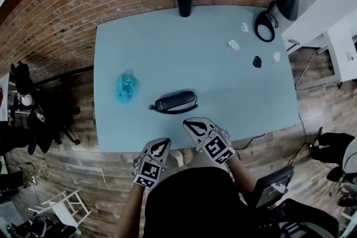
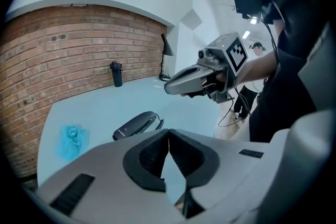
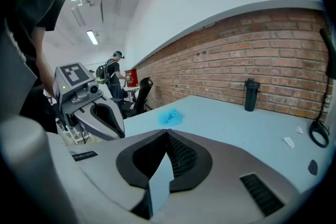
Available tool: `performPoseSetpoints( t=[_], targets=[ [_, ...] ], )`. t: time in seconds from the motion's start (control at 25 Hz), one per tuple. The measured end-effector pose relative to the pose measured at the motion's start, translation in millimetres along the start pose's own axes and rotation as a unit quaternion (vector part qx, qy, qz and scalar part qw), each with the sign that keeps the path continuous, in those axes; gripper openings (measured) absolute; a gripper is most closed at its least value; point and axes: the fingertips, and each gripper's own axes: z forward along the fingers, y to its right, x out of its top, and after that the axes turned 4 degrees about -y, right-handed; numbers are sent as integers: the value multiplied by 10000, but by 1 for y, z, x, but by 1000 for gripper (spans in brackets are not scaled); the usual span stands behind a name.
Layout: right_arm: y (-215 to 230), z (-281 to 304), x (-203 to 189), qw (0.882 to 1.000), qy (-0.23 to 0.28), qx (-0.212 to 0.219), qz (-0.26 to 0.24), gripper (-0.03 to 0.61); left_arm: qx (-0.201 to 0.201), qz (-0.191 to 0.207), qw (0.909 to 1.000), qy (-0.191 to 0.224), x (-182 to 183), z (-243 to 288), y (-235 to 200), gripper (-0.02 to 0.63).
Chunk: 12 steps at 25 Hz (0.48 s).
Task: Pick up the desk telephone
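Observation:
A black desk telephone [image 1: 175, 101] with a coiled cord lies near the front middle of the pale blue table [image 1: 167, 47]; the left gripper view shows the telephone [image 2: 135, 125] just beyond my jaws. My left gripper [image 1: 160, 147] is shut and empty, at the table's front edge, below and left of the phone. Over the front edge, a short way below and right of the phone, my right gripper [image 1: 194, 127] is shut and empty too. The left gripper [image 2: 169, 135] and the right gripper [image 3: 167, 136] each show jaws meeting at the tips. The phone is hidden in the right gripper view.
A crumpled blue wrapper [image 1: 126, 87] lies left of the phone. A dark bottle [image 1: 184, 1] stands at the far edge by the brick wall. Small white and black bits [image 1: 234, 45] and a black cable loop [image 1: 264, 26] sit at the far right. A cable [image 1: 250, 142] hangs off the front edge.

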Motion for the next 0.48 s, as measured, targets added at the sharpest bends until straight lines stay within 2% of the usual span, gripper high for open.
performPoseSetpoints(
  t=[0.12, 0.32, 0.48],
  targets=[
    [13, 2, -28, 9989, -228, 371, -158, 7, 73, 301, 9990, -313, -2, 17, -7, 25],
    [35, 15, -65, 9920, -711, 837, -627, 65, -71, 542, 9966, -616, -11, 46, -36, 102],
    [62, 31, -90, 9817, -1338, 866, -1041, 104, -21, 829, 9917, -981, -23, 65, -78, 158]
  ],
)
